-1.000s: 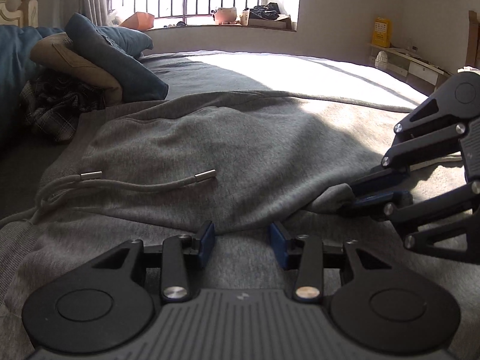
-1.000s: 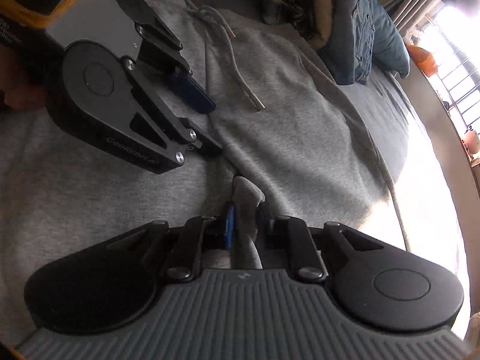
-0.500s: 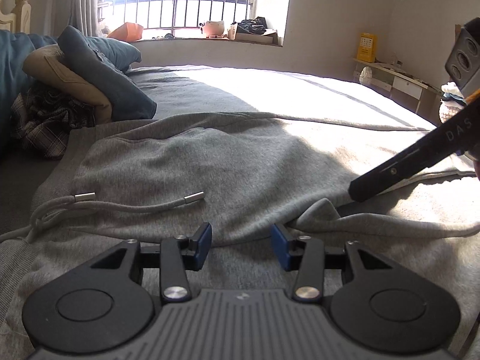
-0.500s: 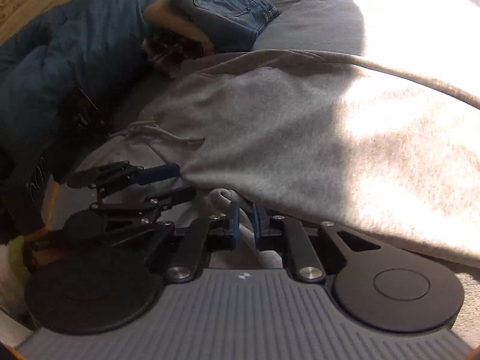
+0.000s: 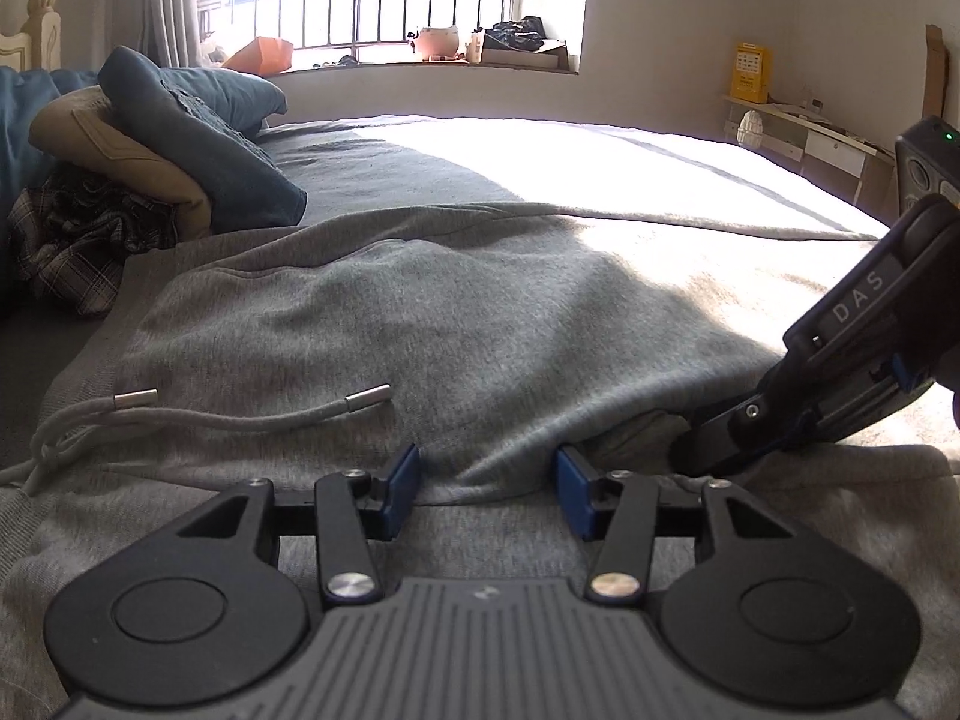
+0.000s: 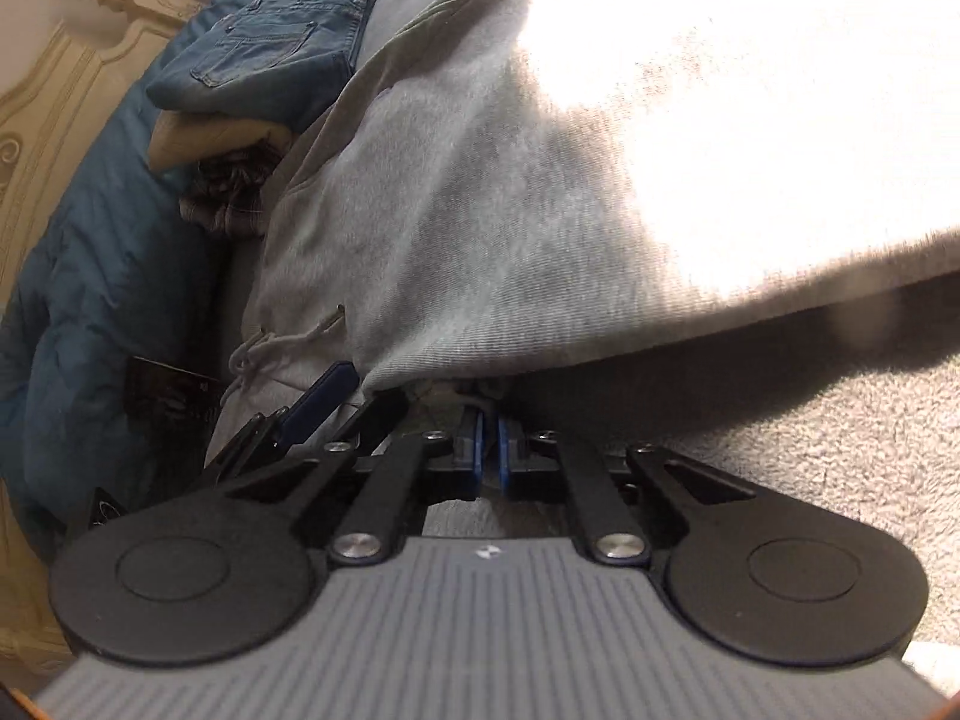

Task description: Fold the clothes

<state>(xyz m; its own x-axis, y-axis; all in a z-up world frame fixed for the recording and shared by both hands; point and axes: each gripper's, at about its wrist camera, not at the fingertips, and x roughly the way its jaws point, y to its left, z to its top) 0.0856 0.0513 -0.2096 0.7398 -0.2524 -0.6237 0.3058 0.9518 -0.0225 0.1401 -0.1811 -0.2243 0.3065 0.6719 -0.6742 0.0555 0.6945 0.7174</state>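
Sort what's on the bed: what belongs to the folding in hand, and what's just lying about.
In the job:
grey hoodie
drawstring
left hand-held gripper
right hand-held gripper

Lying about:
folded jeans
tan garment
plaid garment

Two low, close views across one hoodie (image 5: 480, 324)

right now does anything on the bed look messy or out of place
Mostly the plaid garment: it lies crumpled beside the hoodie, under folded tan trousers and jeans. The hoodie's drawstring trails loose across its front. Nothing looks damaged or spilled.
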